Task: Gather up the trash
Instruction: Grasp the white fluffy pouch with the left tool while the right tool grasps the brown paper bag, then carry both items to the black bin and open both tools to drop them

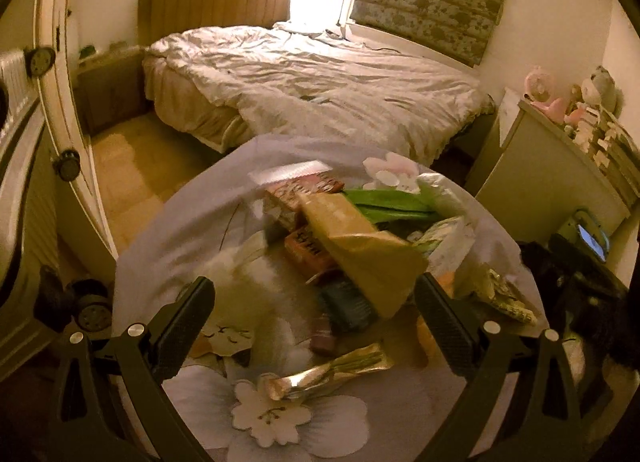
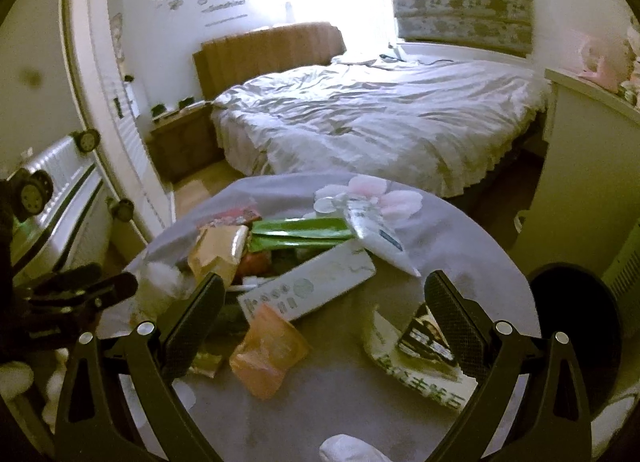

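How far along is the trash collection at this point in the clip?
Nothing looks collected yet. The round table is crowded with litter: an orange wrapper, a green packet, a long white box and a gold foil wrapper. The left claw and right claw hover open above it, holding nothing. All pickup remains; no bin is clearly visible.

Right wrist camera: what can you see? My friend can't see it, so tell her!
The open right gripper hangs over a round table heaped with trash: an orange wrapper, a white box, a green packet. Behind is an unmade bed.
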Demonstrator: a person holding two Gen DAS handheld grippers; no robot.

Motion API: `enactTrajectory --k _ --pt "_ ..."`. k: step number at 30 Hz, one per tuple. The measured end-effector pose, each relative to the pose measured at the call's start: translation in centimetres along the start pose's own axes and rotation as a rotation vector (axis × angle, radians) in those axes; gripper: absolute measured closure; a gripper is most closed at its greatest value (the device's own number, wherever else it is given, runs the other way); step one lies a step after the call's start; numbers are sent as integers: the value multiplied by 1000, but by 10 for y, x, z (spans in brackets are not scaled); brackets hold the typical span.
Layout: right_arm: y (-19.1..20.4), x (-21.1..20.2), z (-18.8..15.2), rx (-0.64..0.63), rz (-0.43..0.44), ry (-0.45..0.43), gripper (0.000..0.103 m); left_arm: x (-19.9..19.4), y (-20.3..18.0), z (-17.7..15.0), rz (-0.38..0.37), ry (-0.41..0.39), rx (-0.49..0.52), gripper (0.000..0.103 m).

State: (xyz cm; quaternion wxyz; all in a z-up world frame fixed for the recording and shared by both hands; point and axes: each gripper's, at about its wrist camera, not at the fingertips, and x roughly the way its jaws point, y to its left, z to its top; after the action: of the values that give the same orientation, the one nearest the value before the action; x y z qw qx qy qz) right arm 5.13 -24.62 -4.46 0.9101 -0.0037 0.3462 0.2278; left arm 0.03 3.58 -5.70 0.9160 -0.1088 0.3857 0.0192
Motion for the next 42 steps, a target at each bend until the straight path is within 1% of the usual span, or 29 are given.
enactTrajectory --k 2,4,6,9,11,12,13,14,16,17,18,20,21,22,23,24,25,27,30,34,37,39,42 --pt "8 7 6 -29 34 10 4 7 18 -4 7 14 -14 5" --pt "22 21 13 -84 72 29 4 14 31 -7 16 29 -20 5" --pt "39 41 20 -131 130 70 4 22 44 -10 24 46 -14 5" --pt "58 75 28 -156 207 142 6 32 57 -14 19 75 -1 6" --pt "68 94 28 -169 207 187 14 40 64 -17 -4 97 -3 7" --pt "72 108 29 -171 201 228 17 43 67 -18 -12 104 -6 9" --pt "75 116 29 -168 196 252 25 46 69 -18 -19 113 -8 11" --pt "76 126 28 -163 190 285 35 48 70 -20 -25 118 -10 15" --pt "77 136 25 -154 190 312 38 54 75 -21 -48 131 -25 22" --pt "78 136 21 -150 190 311 42 56 78 -21 -57 136 -32 26" --pt "78 138 19 -144 192 317 44 60 80 -20 -68 139 -43 29" --pt "75 139 17 -125 207 322 47 63 83 -18 -87 139 -53 33" --pt "73 139 16 -114 204 322 50 65 83 -17 -94 139 -54 36" --pt "72 138 15 -107 202 315 50 66 82 -16 -104 135 -54 37" --pt "69 136 15 -97 202 314 53 67 81 -15 -118 131 -55 42" --pt "67 136 15 -84 209 311 54 69 81 -13 -138 129 -58 49" --pt "65 134 15 -76 216 308 56 72 80 -11 -152 130 -61 52" --pt "62 128 14 -51 231 293 57 80 79 -9 -165 133 -66 58" --pt "56 119 14 -25 248 279 59 82 76 -5 -160 123 -68 63" --pt "42 101 14 30 278 251 60 72 71 -5 -153 99 -72 65" --pt "27 83 14 72 294 220 60 57 65 -1 -166 75 -87 66" --pt "14 67 15 97 302 188 60 42 52 6 -176 45 -69 65" --pt "-17 38 17 148 296 129 60 24 24 20 -221 11 -27 65"
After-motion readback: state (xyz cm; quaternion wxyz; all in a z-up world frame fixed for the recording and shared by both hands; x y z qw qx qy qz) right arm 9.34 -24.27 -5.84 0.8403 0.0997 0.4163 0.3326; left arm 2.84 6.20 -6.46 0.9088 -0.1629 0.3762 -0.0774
